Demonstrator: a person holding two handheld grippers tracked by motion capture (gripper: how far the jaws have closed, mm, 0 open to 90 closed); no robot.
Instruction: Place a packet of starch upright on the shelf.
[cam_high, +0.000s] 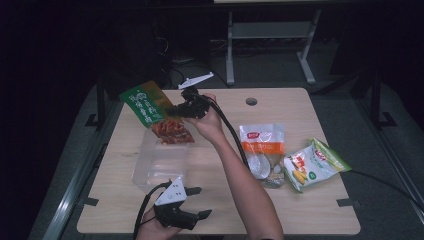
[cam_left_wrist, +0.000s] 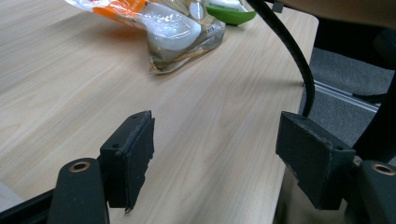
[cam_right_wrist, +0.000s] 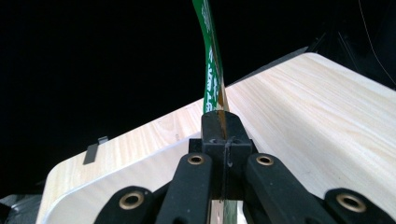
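A green packet (cam_high: 146, 104) with red snacks showing at its lower end hangs tilted above a clear plastic box (cam_high: 161, 161) on the left of the wooden table (cam_high: 280, 210). My right gripper (cam_high: 173, 111) is shut on the packet's right edge, its hand reaching across from the lower middle. In the right gripper view the black jaws (cam_right_wrist: 220, 123) pinch the thin green packet (cam_right_wrist: 211, 70), which stands edge-on above them. My left gripper (cam_high: 202, 202) rests near the table's front edge, just in front of the box. Its pads (cam_left_wrist: 135, 154) stand wide apart over bare wood with nothing between them; the left gripper (cam_left_wrist: 219, 154) is open.
An orange-and-white packet (cam_high: 261, 145) and a green-and-white corn packet (cam_high: 312, 165) lie at the right; the orange-and-white packet (cam_left_wrist: 173, 28) also shows ahead of the left jaws. The right gripper's black cable (cam_high: 232, 135) runs along the forearm. A round hole (cam_high: 251, 101) sits near the far edge.
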